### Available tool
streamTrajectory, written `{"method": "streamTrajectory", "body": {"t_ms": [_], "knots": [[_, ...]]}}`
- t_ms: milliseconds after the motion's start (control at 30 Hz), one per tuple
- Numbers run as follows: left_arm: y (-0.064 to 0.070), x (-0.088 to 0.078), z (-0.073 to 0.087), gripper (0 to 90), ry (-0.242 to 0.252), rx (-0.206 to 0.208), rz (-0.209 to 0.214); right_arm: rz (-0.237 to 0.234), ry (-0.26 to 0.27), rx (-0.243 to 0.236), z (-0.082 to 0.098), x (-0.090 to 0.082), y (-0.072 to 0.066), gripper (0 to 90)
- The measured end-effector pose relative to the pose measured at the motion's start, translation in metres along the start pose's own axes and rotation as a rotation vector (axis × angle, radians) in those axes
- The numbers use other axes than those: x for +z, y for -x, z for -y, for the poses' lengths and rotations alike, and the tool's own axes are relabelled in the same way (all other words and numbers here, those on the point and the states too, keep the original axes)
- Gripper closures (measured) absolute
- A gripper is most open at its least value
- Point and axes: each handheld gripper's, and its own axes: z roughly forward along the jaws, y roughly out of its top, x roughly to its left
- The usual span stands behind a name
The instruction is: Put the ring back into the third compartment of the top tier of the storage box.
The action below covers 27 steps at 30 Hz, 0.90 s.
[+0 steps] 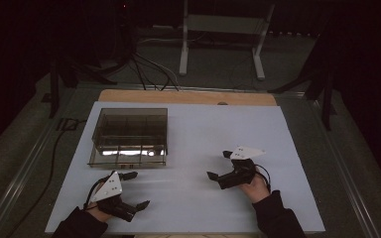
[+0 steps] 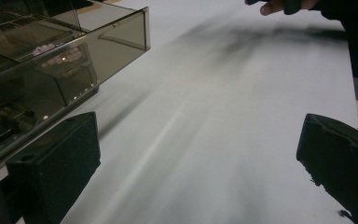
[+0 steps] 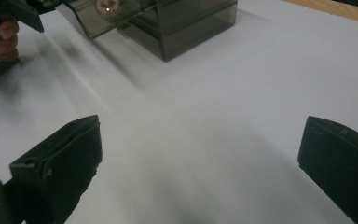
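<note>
A smoky, see-through box (image 1: 129, 136) split into compartments (something small and pale glints inside) sits toward the far left corner of the white table (image 1: 218, 129). Near the front edge, the left gripper (image 1: 133, 190) and right gripper (image 1: 220, 164) both gape wide, holding nothing.

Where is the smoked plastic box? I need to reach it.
In the high view the smoked plastic box sits on the white sheet's far left, just beyond the left hand-held gripper.
</note>
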Motion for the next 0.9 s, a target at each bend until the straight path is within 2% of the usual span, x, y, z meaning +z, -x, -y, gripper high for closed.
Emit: {"method": "streamTrajectory", "body": {"t_ms": [400, 767, 900], "knots": [[0.001, 0.0, 0.0, 0.6, -0.004, 0.001, -0.002, 0.031, -0.009, 0.027, 0.022, -0.022, 0.001, 0.0], [0.001, 0.0, -0.001, 0.6, -0.003, 0.004, -0.002, 0.067, -0.023, 0.071, 0.042, -0.047, -0.001, 0.0], [0.001, 0.0, -0.001, 0.6, -0.005, 0.005, -0.003, 0.104, -0.017, 0.078, 0.052, -0.06, -0.001, 0.0]]}}
